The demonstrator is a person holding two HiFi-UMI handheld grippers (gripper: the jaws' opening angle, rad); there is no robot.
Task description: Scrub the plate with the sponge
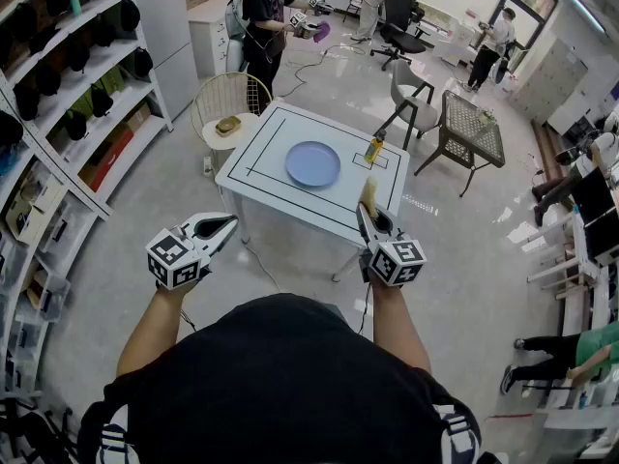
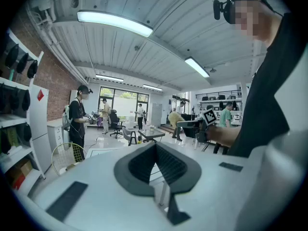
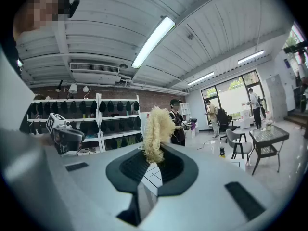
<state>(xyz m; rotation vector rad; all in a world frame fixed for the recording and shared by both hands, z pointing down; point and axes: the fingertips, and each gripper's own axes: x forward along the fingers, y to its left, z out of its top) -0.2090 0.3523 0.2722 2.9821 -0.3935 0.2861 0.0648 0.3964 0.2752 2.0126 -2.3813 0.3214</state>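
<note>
A round, smooth pale-blue plate point(image 1: 312, 163) is noted lying flat near the middle of the white rectangular counter point(image 1: 259, 148), which is marked with black lines; it is well apart from both claws. A coarse, fibrous pale-yellow sponge point(image 3: 156, 129) is pinched upright between the ribbed black pads of the right claw point(image 3: 153, 158), its frayed top standing above them. The left claw point(image 2: 155, 150) is closed, pads meeting on nothing. A small yellow bottle point(image 1: 373, 149) stands near the plate.

Plate point(image 1: 312, 163) ctr on table point(image 1: 253, 169); bottle point(image 1: 372, 150) to its R; chair point(image 1: 215, 131) behind-L.
</note>
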